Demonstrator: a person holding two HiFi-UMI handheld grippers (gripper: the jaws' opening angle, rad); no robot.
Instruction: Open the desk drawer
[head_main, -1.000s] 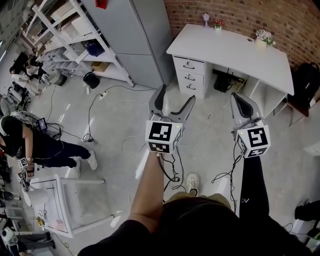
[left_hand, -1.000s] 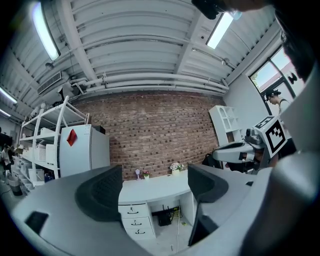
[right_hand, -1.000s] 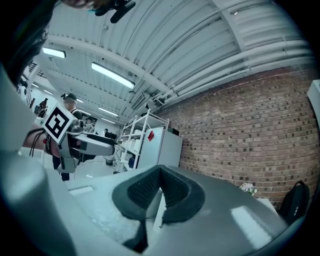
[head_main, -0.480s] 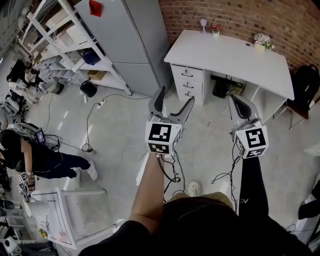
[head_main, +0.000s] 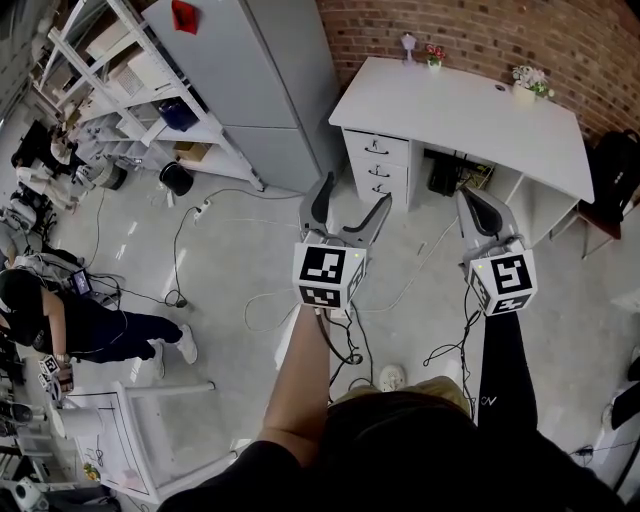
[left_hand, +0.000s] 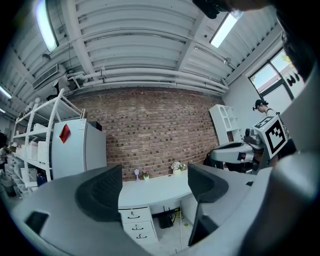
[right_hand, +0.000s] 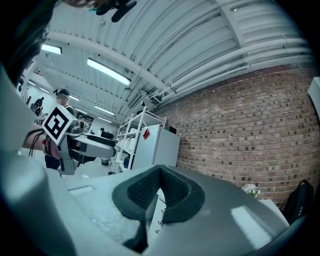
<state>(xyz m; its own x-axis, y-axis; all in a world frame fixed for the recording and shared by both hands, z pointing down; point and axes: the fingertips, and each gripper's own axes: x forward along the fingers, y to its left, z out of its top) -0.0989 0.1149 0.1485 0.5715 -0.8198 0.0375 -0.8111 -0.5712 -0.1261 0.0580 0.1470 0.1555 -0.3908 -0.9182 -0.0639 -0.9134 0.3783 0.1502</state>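
A: The worktop (head_main: 470, 110) stands ahead of both your tongs, against the brick wall (head_main: 520, 30). Its drawer stack (head_main: 376, 160), shut, sits beyond your left tongs (head_main: 352, 192), well apart.

B: Yes, and your left tongs are released, empty. Their own view frames the drawer stack between the jaws.

A: Your right tongs (head_main: 468, 198) are clenched on nothing. In their own view the pads hide all but a sliver of that drawer stack.
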